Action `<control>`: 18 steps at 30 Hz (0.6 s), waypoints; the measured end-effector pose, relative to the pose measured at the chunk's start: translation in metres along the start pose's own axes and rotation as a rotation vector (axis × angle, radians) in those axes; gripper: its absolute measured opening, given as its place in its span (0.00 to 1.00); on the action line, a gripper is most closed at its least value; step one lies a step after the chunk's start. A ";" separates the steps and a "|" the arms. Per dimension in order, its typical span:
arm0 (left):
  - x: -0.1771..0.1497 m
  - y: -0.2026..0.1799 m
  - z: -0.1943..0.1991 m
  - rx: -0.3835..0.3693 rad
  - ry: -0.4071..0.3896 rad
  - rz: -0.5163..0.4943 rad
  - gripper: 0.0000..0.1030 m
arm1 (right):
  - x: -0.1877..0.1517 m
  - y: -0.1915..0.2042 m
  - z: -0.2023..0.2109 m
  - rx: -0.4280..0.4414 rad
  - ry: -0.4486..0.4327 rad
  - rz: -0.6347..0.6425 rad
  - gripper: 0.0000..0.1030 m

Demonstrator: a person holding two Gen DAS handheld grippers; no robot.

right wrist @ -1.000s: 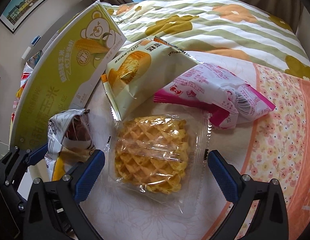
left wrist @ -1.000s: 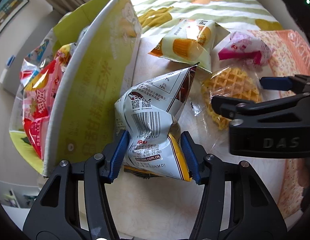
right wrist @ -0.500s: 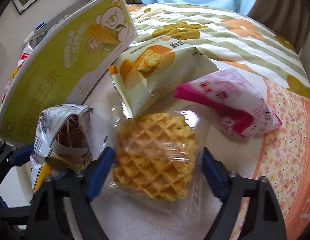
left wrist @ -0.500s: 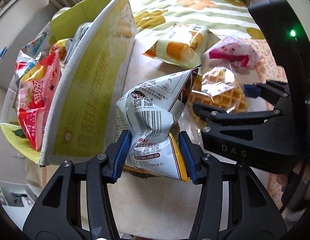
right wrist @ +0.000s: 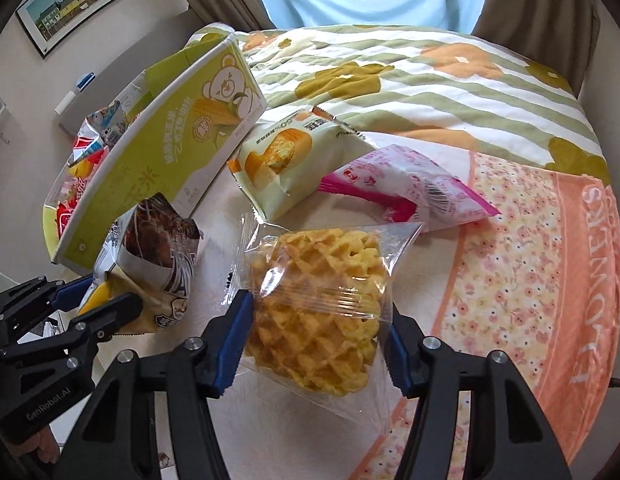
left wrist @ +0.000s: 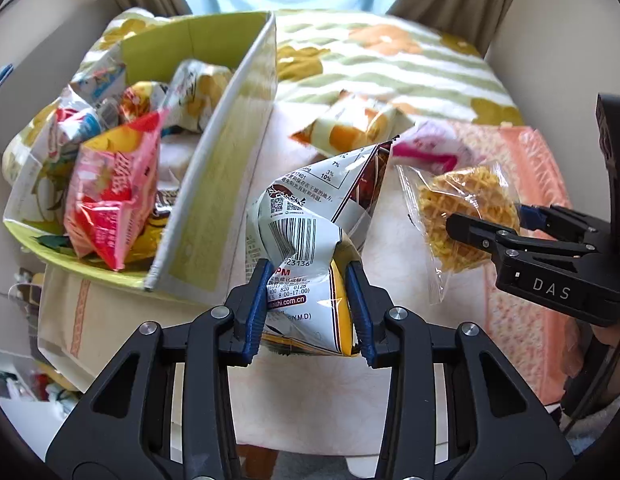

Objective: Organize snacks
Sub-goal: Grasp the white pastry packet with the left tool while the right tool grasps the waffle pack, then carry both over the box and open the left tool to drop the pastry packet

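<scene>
Left tool [left wrist: 307, 312] clamped on barcode packet [left wrist: 310, 236] — right tool [right wrist: 316, 344] likewise, on waffle pack [right wrist: 322, 304]

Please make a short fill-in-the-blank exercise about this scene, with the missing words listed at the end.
1. The left gripper is shut on the crumpled white snack bag with a printed ____ on its back.
2. The right gripper holds a ____ in a clear wrapper.
3. The green box lies to the ____ of the white bag.
4. On the cloth, the pink packet lies beside the ____ bread packet.

Missing words: barcode; waffle; left; pale green
</scene>
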State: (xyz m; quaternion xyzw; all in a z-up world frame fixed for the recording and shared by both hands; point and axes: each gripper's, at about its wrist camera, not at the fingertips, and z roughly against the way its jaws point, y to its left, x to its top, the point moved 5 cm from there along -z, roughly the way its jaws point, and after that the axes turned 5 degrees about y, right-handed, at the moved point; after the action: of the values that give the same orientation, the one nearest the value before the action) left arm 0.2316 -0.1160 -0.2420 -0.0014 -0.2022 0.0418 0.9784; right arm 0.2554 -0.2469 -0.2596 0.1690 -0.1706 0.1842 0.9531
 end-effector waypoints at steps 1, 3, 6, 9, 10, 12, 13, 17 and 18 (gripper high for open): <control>0.000 0.000 0.007 -0.013 -0.017 0.006 0.33 | 0.002 -0.002 0.004 -0.003 -0.011 -0.007 0.54; 0.005 0.000 0.022 -0.033 -0.050 0.016 0.33 | 0.003 -0.005 0.018 -0.004 -0.038 -0.023 0.54; 0.012 0.002 0.045 -0.061 -0.108 0.033 0.33 | 0.007 -0.005 0.039 -0.013 -0.073 -0.028 0.54; 0.022 0.006 0.071 -0.085 -0.170 0.051 0.33 | 0.018 -0.002 0.059 -0.014 -0.114 -0.014 0.54; 0.025 0.009 0.078 -0.092 -0.189 0.058 0.33 | 0.022 0.001 0.065 -0.013 -0.125 -0.004 0.54; 0.033 0.015 0.094 -0.102 -0.226 0.071 0.33 | 0.028 0.007 0.080 -0.005 -0.151 0.016 0.54; 0.037 0.019 0.100 -0.108 -0.244 0.079 0.33 | 0.033 0.013 0.086 0.006 -0.160 0.026 0.54; 0.059 0.043 0.123 -0.116 -0.304 0.103 0.33 | 0.054 0.036 0.101 0.034 -0.196 0.067 0.54; 0.065 0.051 0.127 -0.119 -0.316 0.109 0.33 | 0.060 0.042 0.104 0.037 -0.203 0.078 0.54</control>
State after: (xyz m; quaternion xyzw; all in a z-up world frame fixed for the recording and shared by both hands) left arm 0.2365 -0.0614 -0.1007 -0.0637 -0.3552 0.0824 0.9290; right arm 0.2632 -0.2324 -0.1339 0.1979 -0.2693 0.2061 0.9197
